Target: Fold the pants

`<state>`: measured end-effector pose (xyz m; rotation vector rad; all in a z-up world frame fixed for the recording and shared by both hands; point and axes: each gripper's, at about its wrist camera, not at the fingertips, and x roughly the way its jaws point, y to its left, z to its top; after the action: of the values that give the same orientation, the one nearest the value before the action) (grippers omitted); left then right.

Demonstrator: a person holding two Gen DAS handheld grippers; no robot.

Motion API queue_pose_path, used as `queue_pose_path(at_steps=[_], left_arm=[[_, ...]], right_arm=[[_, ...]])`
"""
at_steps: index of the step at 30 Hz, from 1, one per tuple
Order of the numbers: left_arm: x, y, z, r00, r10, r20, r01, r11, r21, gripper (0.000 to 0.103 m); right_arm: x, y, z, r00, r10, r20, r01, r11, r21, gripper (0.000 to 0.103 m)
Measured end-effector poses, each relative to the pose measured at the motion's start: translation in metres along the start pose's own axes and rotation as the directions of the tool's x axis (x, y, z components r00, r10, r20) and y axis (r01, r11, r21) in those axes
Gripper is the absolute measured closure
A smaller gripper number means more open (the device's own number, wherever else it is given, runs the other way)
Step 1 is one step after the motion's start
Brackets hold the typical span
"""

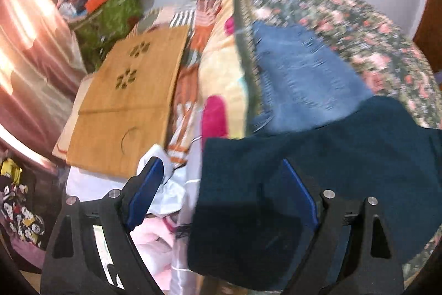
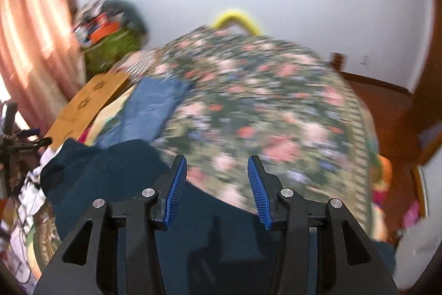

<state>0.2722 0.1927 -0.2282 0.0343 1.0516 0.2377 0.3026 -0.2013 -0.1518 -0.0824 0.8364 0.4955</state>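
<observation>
Left gripper (image 1: 222, 179) and right gripper (image 2: 217, 174) both agape, unladen, above dark pants (image 1: 317, 170) at six o'clock on floral bed (image 2: 276, 101).

Both tools share one build. The left gripper (image 1: 221, 192) has matte black arms with triangular cut-outs at about 7 and 5 o'clock, round silver pins at the pivots, and smooth dark blue pads (image 1: 146, 192) inside each finger. The right gripper (image 2: 216, 190) has the same black frame and silver pins; its brighter blue pads (image 2: 175, 190) are finely ribbed.
</observation>
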Motion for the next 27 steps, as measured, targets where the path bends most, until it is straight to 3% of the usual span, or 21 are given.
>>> queue_pose_path(at_steps=[2,8,12,14,17,19,23,27], left_arm=[[0.021,0.011,-0.005,0.999,-0.012,-0.038,0.011,1.000,-0.024,0.016],[0.074,0.014,-0.026,0.985,-0.103,-0.136,0.094,0.993,-0.069,0.017],[0.085,0.010,-0.037,0.973,-0.174,-0.149,0.163,0.983,-0.082,0.032],[0.084,0.010,-0.041,0.973,-0.184,-0.141,0.174,0.981,-0.086,0.035],[0.081,0.010,-0.045,0.987,-0.111,-0.118,0.109,0.994,-0.023,0.034],[0.082,0.012,-0.047,0.990,-0.082,-0.114,0.082,0.997,-0.001,0.026],[0.075,0.021,-0.045,0.988,-0.086,-0.127,0.078,0.995,-0.066,0.026],[0.040,0.025,-0.048,0.995,-0.038,-0.088,0.030,0.996,-0.087,0.025]], right_arm=[[0.033,0.022,0.003,0.997,0.055,-0.050,-0.057,0.997,-0.045,0.061],[0.108,0.056,0.000,0.978,0.083,-0.191,-0.104,0.989,-0.107,0.061],[0.133,0.060,-0.006,0.965,0.116,-0.235,-0.140,0.986,-0.088,0.063],[0.134,0.062,-0.007,0.959,0.167,-0.230,-0.189,0.979,-0.077,0.084],[0.133,0.066,-0.011,0.965,0.131,-0.228,-0.160,0.981,-0.112,0.088],[0.134,0.062,-0.010,0.962,0.128,-0.240,-0.153,0.984,-0.089,0.089],[0.119,0.064,-0.007,0.962,0.082,-0.261,-0.105,0.992,-0.076,0.088],[0.079,0.061,-0.010,0.967,0.107,-0.230,-0.123,0.991,-0.056,0.085]])
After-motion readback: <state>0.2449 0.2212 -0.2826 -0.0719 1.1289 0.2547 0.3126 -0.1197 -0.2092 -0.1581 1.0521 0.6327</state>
